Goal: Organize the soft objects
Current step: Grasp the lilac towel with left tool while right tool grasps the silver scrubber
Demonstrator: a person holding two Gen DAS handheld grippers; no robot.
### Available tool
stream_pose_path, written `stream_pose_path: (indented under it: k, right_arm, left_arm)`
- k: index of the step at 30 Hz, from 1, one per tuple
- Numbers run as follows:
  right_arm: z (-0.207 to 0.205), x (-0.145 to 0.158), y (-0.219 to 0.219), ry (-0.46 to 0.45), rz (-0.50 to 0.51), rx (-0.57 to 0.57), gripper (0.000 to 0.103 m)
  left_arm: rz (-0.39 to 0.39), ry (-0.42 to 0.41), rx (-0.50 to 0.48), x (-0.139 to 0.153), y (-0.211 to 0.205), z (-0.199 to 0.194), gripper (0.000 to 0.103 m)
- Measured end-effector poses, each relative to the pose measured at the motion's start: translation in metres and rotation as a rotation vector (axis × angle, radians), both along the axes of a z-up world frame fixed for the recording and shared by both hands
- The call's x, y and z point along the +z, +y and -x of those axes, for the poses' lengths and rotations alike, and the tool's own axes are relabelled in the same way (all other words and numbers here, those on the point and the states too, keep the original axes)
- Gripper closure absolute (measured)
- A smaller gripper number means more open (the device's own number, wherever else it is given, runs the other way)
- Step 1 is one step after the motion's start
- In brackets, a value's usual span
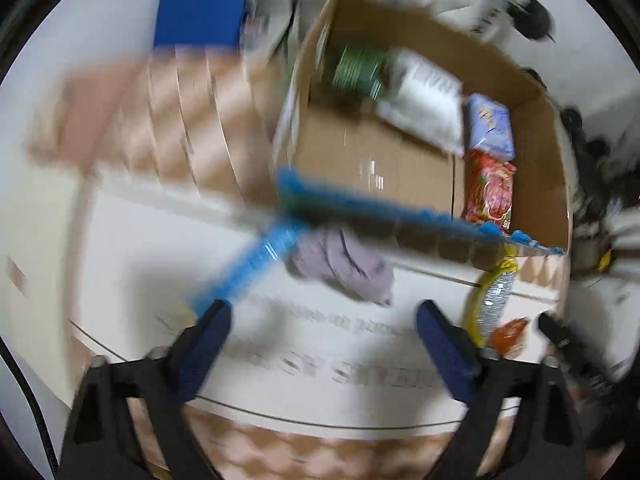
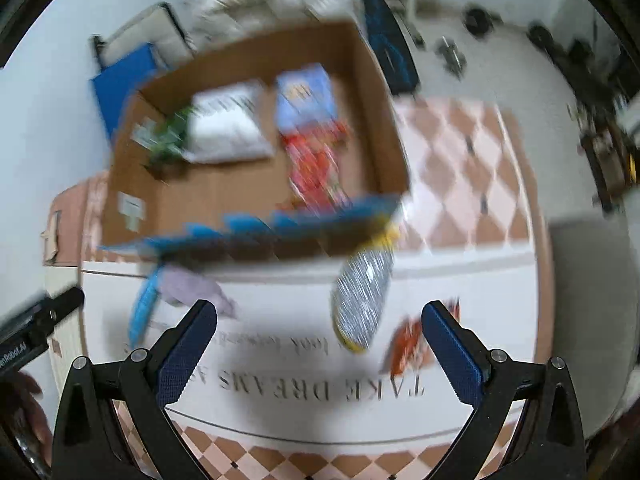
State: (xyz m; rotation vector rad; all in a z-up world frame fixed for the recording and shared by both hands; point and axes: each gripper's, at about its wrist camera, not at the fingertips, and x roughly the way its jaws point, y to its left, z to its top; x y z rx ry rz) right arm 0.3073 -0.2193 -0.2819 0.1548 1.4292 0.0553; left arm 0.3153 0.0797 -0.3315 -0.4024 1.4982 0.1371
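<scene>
The cardboard box (image 2: 256,200) holds a white pillow (image 2: 228,128), a blue packet (image 2: 306,96) and a red packet (image 2: 316,168). Both the left gripper (image 1: 324,344) and the right gripper (image 2: 320,340) have their jaws apart and hold nothing.

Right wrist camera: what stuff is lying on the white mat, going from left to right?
Blue packet → purple cloth → silver and yellow packet → orange packet.

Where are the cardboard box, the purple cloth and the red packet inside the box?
cardboard box (image 1: 360,168): left wrist view, bare floor of the box.
purple cloth (image 1: 344,268): left wrist view, middle of the crumpled bundle.
red packet (image 2: 316,164): right wrist view, centre of its printed face.
</scene>
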Motion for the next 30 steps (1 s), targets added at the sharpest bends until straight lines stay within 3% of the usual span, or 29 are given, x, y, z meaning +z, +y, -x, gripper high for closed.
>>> stream_pose_path:
  k: [3, 6, 9, 13, 16, 17, 18, 19, 22, 25, 30]
  right_arm:
    - [0.005, -0.043, -0.014, 0.065, -0.006, -0.067, 0.004]
    - [0.007, -0.069, -0.021, 0.091, -0.006, -0.104, 0.01]
    - [0.008, -0.087, -0.023, 0.101, 0.007, -0.133, 0.012]
    - [0.009, -0.103, -0.024, 0.103, 0.013, -0.152, 0.013]
    - [0.002, -0.111, -0.018, 0.106, 0.016, -0.149, 0.013]
    - [-0.003, -0.114, -0.016, 0.108, 0.017, -0.145, 0.013]
    - [-0.006, -0.118, -0.014, 0.111, 0.023, -0.14, 0.013]
    - [-0.009, -0.121, -0.013, 0.115, 0.028, -0.137, 0.013]
    - [-0.016, -0.133, -0.009, 0.133, 0.036, -0.128, 0.023]
    - [-0.018, -0.148, -0.006, 0.177, 0.036, -0.108, 0.047]
    - [0.004, -0.153, 0.001, 0.226, 0.023, -0.044, 0.048]
  left_arm:
    - [0.123, 0.065, 0.14, -0.042, 0.005, 0.001, 0.025]
    - [0.176, 0.085, 0.241, -0.068, 0.001, 0.0, 0.025]
    - [0.186, 0.082, 0.308, -0.085, -0.009, -0.004, 0.025]
    - [0.138, 0.087, 0.343, -0.103, -0.021, -0.013, 0.024]
    - [0.095, 0.09, 0.315, -0.113, -0.027, -0.015, 0.027]
    - [0.08, 0.088, 0.295, -0.114, -0.03, -0.013, 0.033]
    - [0.061, 0.092, 0.269, -0.115, -0.032, -0.012, 0.051]
    - [0.03, 0.092, 0.24, -0.114, -0.035, -0.009, 0.063]
    - [-0.016, 0.092, 0.14, -0.113, -0.042, 0.004, 0.067]
    - [-0.043, 0.108, 0.067, -0.115, -0.046, 0.026, 0.067]
    - [-0.001, 0.174, -0.095, -0.123, -0.064, 0.079, 0.067]
